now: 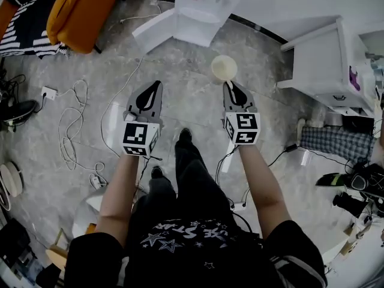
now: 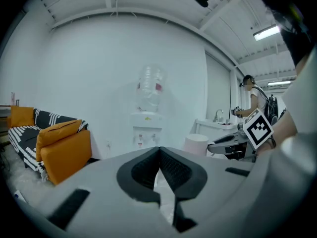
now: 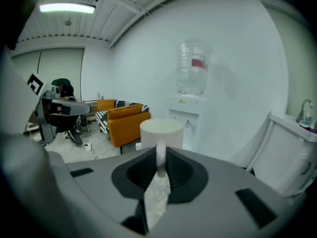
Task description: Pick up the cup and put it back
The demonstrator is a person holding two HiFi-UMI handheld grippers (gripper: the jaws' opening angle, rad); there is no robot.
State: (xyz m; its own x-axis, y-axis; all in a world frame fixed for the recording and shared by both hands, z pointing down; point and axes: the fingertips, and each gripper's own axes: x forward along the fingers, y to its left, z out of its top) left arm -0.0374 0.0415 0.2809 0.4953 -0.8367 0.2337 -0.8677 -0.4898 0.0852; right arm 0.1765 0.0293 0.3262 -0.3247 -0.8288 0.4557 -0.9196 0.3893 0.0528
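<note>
The cup [image 3: 161, 133] sits right at the tip of the right gripper [image 3: 159, 165]. Its thin handle [image 3: 161, 155] is pinched between the two dark pads [image 3: 182, 171], so the jaws stand almost together with only the handle's thickness between them. The body of the cup stands just beyond the fingertips, upright and mouth up. It is a plain cream-white cylinder with a flat rim and no print that can be made out. In the head view it shows as a pale round disc in the upper middle of the frame, held clear of the grey stone floor [image 1: 180, 101] and touching nothing but that gripper. The left gripper [image 1: 157, 86], left of centre in the same view, has its jaws closed tip to tip with nothing in them (only floor shows through the slit lower down), and it is well apart from the cup. Past the cup, at the top centre, stands a white water dispenser [image 1: 198, 11]. A white cabinet [image 1: 327, 65] fills the upper right and an orange sofa [image 1: 84, 11] the upper left. Loose cables [image 1: 72, 131] lie over the left of the floor. Bare floor lies between the grippers and the dispenser, and the person's shoes [image 1: 185, 135] are between the two arms, below the grippers.
</note>
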